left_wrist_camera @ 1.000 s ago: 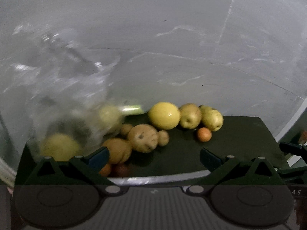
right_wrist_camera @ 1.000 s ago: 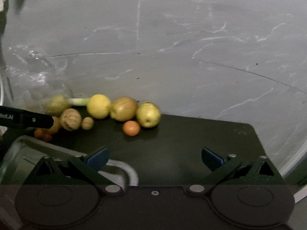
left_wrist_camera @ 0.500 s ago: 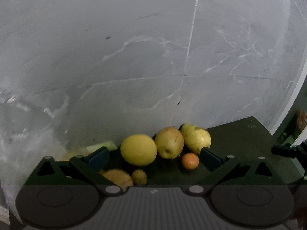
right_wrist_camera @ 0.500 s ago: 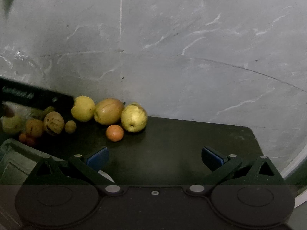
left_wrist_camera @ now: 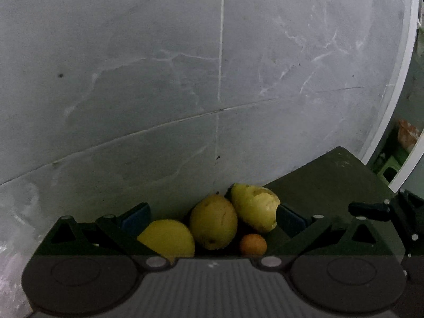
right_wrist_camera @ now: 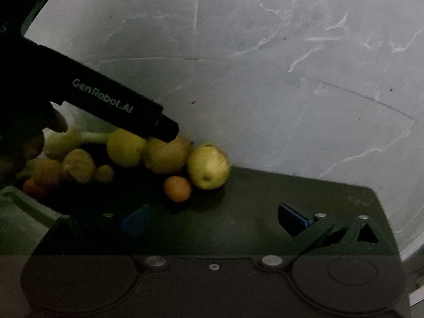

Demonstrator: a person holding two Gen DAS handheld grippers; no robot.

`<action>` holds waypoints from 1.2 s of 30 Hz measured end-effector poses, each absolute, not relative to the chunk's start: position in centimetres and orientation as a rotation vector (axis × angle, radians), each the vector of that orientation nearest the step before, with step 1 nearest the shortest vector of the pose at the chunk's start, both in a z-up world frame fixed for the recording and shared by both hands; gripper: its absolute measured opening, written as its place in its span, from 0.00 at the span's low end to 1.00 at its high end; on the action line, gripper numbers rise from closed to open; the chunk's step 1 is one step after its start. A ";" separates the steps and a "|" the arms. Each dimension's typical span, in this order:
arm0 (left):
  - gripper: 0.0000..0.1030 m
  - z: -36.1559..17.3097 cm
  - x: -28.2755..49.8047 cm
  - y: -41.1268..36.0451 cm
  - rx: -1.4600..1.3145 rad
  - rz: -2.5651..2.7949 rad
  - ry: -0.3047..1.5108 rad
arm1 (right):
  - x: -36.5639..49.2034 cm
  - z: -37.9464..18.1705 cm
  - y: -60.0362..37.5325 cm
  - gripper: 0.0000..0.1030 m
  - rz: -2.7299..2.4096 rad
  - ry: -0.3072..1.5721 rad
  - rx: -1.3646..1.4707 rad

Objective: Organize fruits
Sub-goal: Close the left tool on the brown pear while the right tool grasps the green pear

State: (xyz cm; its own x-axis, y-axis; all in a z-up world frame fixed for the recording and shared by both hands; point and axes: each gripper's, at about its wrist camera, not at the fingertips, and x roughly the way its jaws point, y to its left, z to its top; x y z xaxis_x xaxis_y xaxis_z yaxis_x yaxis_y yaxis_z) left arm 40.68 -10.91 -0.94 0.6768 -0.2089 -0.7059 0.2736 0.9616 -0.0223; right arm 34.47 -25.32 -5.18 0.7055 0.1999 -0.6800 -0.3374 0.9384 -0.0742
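Note:
A row of fruit lies on a dark mat (right_wrist_camera: 278, 193) against a grey marble wall. From the right wrist view I see a yellow-green apple (right_wrist_camera: 208, 165), a small orange (right_wrist_camera: 177, 188), a brown pear (right_wrist_camera: 165, 156), a yellow round fruit (right_wrist_camera: 126, 151) and several more fruits to the left. My left gripper (left_wrist_camera: 212, 218) is open and close over the apple (left_wrist_camera: 254, 206), pear (left_wrist_camera: 213, 221), yellow fruit (left_wrist_camera: 167, 237) and orange (left_wrist_camera: 253, 243). Its black body (right_wrist_camera: 106, 98) crosses above the fruit row. My right gripper (right_wrist_camera: 213, 218) is open over bare mat, short of the orange.
The marble wall (left_wrist_camera: 212, 79) stands right behind the fruit. A grey tray rim (right_wrist_camera: 16, 206) shows at the lower left of the right wrist view. A white frame (left_wrist_camera: 397, 100) and green clutter lie beyond the mat's right end. A pale green stalk (right_wrist_camera: 92, 136) lies behind the fruit.
My left gripper has swung right and closed in on the apple, pear and yellow fruit; the clear plastic bag has left its view. My right gripper has moved closer to the fruit.

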 end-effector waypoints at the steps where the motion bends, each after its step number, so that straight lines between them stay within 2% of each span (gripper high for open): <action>1: 0.99 -1.0 41.0 -11.0 0.087 -0.270 0.786 | 34.8 -5.2 -25.4 0.98 0.290 0.722 -0.206; 12: 0.91 -1.9 43.2 -10.2 0.053 -0.266 0.865 | 38.0 -6.1 -24.4 0.91 0.277 0.690 -0.207; 25: 0.90 -2.3 43.6 -10.1 0.026 -0.262 0.875 | 40.6 -7.2 -22.4 0.73 0.287 0.714 -0.278; 32: 0.89 -2.6 43.8 -10.4 0.019 -0.254 0.883 | 41.4 -7.7 -22.4 0.69 0.316 0.743 -0.275; 35: 0.88 -2.7 43.9 -10.2 -0.002 -0.238 0.887 | 41.8 -7.8 -22.7 0.60 0.341 0.754 -0.246; 36: 0.88 -2.7 43.9 -10.1 -0.008 -0.235 0.887 | 41.6 -7.7 -22.9 0.53 0.352 0.756 -0.235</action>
State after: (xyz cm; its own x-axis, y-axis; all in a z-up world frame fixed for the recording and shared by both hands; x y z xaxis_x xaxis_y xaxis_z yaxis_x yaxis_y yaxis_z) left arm 43.94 -10.12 -2.72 0.6077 -0.2067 -0.7668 0.2001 0.9742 -0.1040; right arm 41.65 -22.93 -7.74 0.6735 0.2264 -0.7036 -0.3935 0.9157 -0.0821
